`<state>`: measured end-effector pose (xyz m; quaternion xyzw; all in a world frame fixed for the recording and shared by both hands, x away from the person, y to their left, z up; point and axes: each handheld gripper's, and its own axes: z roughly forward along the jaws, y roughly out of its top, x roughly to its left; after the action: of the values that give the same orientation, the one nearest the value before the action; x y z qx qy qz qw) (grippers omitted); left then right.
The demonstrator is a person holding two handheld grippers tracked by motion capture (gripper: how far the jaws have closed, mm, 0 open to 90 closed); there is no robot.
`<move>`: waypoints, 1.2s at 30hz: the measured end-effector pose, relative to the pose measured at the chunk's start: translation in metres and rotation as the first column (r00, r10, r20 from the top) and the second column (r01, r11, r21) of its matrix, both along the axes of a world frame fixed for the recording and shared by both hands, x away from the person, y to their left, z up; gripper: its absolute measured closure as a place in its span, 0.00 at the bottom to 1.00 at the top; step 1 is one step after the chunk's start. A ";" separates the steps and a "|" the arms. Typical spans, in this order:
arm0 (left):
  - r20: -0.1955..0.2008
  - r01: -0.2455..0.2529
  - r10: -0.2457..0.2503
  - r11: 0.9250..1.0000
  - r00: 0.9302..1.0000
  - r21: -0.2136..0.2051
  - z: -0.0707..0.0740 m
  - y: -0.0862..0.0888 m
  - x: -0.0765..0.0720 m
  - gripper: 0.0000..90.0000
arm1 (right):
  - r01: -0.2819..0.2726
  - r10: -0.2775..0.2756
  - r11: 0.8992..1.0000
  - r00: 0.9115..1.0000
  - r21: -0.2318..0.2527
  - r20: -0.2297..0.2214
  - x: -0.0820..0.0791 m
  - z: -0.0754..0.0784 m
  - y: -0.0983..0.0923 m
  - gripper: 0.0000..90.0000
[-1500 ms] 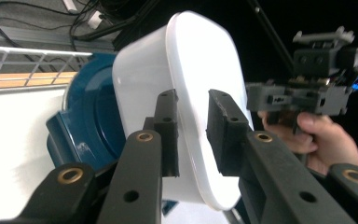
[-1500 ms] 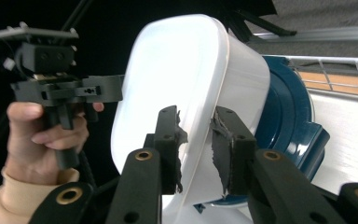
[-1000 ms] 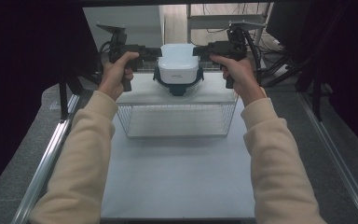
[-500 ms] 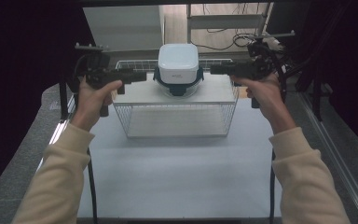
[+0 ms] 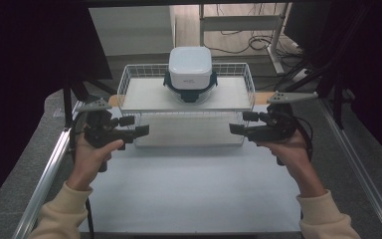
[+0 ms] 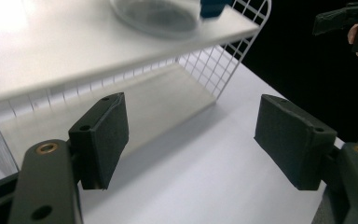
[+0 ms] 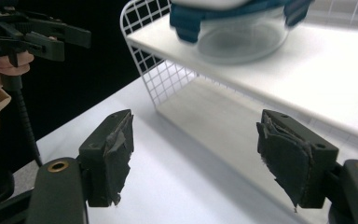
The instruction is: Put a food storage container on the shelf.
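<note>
A clear container with a white lid and blue clips (image 5: 190, 67) stands on the top shelf of a white wire rack (image 5: 129, 94). My left gripper (image 5: 137, 125) hangs in front of the rack's left end and points inward. Its jaws have just been opening, and they stand open with nothing between them (image 6: 191, 135). My right gripper (image 5: 238, 122) mirrors it at the rack's right end. Its jaws have also just been opening and hold nothing (image 7: 196, 149). Both are apart from the container (image 7: 233, 32) and below it.
The rack's lower shelf (image 5: 189, 132) holds nothing. A white tabletop (image 5: 194, 184) spreads in front of it. Metal rails (image 5: 45, 169) run along both sides of the table. Dark curtains hang left and right, and cables lie on the floor behind.
Both hands have drawn away from the container, outward, down and toward the person. Both pairs of jaws stand wider. The container stays on the top shelf.
</note>
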<state>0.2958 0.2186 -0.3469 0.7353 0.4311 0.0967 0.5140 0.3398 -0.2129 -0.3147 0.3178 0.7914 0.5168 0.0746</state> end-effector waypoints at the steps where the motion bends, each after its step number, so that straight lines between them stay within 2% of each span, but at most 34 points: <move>1: -0.001 -0.003 0.003 1.000 1.000 0.007 -0.005 0.000 -0.003 0.28 | 0.003 -0.003 1.000 1.000 0.002 -0.002 -0.002 -0.005 -0.001 0.29; 4: -0.009 -0.006 0.007 1.000 1.000 0.023 -0.017 -0.002 -0.011 0.28 | 0.007 -0.007 1.000 1.000 -0.002 0.000 -0.008 -0.018 -0.005 0.29; 9: -0.007 -0.021 0.021 1.000 1.000 0.022 -0.032 -0.002 -0.023 0.28 | 0.024 -0.024 1.000 1.000 -0.010 -0.002 -0.014 -0.037 -0.009 0.29; 13: -0.028 -0.031 0.032 0.999 0.999 0.030 -0.047 -0.003 -0.031 0.28 | 0.039 -0.040 0.999 0.999 -0.017 -0.018 -0.020 -0.054 -0.013 0.29; 16: -0.043 -0.044 0.046 0.998 0.998 0.048 -0.059 -0.002 -0.035 0.27 | 0.050 -0.051 0.999 0.998 -0.018 -0.047 -0.025 -0.068 -0.017 0.27; 23: -0.082 -0.061 0.070 0.993 0.994 0.100 -0.092 -0.001 -0.040 0.25 | 0.083 -0.090 0.994 0.991 -0.076 -0.095 -0.036 -0.106 -0.027 0.24; 27: -0.095 -0.060 0.072 0.991 0.993 0.123 -0.105 -0.001 -0.041 0.23 | 0.097 -0.109 0.989 0.988 -0.112 -0.112 -0.037 -0.124 -0.032 0.22; 31: -0.107 -0.075 0.090 0.988 0.990 0.135 -0.114 0.001 -0.041 0.23 | 0.094 -0.114 0.984 0.985 -0.152 -0.128 -0.036 -0.137 -0.032 0.21; 36: -0.116 -0.078 0.095 0.987 0.989 0.141 -0.116 -0.001 -0.040 0.22 | 0.088 -0.108 0.983 0.987 -0.160 -0.120 -0.037 -0.137 -0.028 0.21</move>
<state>0.2558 0.2181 -0.4630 0.7537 0.4857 0.1027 0.4307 0.3027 -0.2409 -0.4515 0.3822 0.8154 0.4285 0.0734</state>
